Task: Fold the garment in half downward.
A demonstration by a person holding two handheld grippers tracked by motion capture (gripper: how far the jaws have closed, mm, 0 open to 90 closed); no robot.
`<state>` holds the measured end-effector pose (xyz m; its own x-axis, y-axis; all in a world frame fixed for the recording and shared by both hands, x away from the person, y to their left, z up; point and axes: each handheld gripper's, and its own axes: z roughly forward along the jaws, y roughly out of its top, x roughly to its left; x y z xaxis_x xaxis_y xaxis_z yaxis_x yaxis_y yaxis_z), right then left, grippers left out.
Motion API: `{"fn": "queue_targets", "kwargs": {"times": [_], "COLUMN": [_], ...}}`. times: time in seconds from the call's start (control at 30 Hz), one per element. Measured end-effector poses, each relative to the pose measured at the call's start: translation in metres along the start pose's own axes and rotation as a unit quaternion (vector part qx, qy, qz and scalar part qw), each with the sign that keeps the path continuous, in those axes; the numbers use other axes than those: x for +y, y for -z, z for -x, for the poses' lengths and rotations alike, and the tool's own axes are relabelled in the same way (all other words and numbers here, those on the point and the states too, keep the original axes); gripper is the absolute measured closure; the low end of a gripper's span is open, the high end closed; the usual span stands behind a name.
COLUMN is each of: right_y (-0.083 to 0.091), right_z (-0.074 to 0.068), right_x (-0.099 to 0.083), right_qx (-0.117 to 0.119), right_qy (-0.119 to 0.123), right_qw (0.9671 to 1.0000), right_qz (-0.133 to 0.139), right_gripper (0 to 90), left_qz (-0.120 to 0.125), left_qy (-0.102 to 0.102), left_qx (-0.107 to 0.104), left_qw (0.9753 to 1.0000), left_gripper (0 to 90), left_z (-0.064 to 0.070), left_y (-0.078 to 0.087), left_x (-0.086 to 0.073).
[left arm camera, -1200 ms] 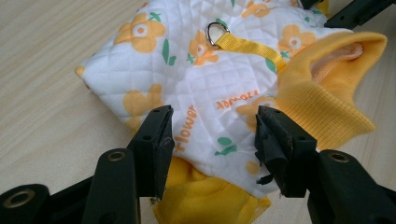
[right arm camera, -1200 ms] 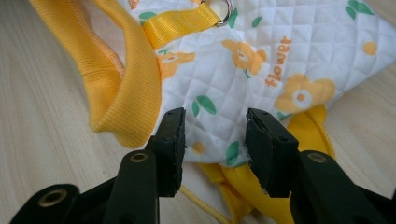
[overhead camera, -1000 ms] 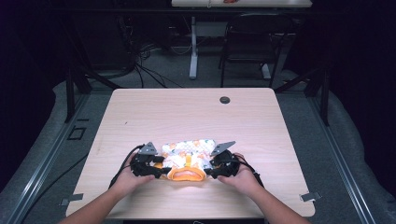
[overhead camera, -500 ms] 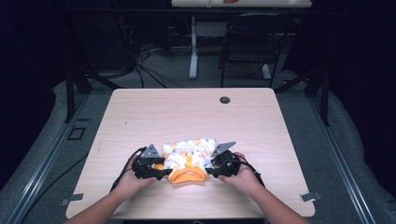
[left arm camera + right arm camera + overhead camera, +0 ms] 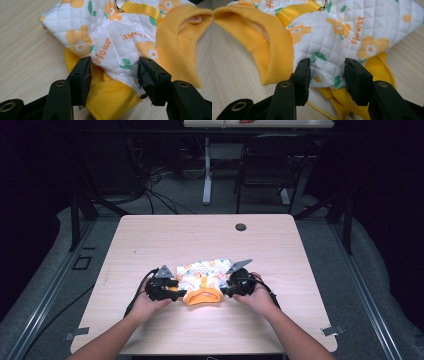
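A small quilted garment, white with orange flowers and a yellow ribbed collar, lies on the table's near middle. My left gripper is at its left edge and my right gripper at its right edge. In the left gripper view the left gripper is open, with the white quilted cloth and a yellow hem lying between its jaws. In the right gripper view the right gripper is open too, straddling the quilted cloth beside the collar. A yellow strap with a metal ring crosses the back.
The wooden table has a round black grommet at its far middle. Beyond it are a chair, a desk leg and cables on the floor. Clamps sit at the table's near corners.
Both grippers and the garment have shifted slightly away from the person. The jaws stay at the garment's two sides.
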<state>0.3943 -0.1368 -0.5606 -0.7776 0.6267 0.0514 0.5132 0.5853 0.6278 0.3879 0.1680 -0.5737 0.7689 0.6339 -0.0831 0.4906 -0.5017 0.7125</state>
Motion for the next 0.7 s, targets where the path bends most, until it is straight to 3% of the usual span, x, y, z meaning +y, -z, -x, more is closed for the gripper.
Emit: {"fn": "queue_targets", "kwargs": {"times": [0.3, 0.7], "right_y": [-0.005, -0.009], "right_z": [0.008, 0.012], "right_x": [0.0, 0.004], "right_qx": [-0.004, -0.015], "right_qy": [-0.014, -0.019], "right_qw": [0.9997, 0.9994], "right_qz": [0.021, 0.024], "right_gripper": [56.1, 56.1], "left_qz": [0.018, 0.026], "left_qy": [0.011, 0.017], "left_qx": [-0.004, 0.005], "left_qw": [0.9998, 0.9995], "left_gripper": [48.1, 48.3], "left_z": [-0.009, -0.012], "left_y": [-0.004, -0.007], "left_x": [-0.001, -0.001]}}
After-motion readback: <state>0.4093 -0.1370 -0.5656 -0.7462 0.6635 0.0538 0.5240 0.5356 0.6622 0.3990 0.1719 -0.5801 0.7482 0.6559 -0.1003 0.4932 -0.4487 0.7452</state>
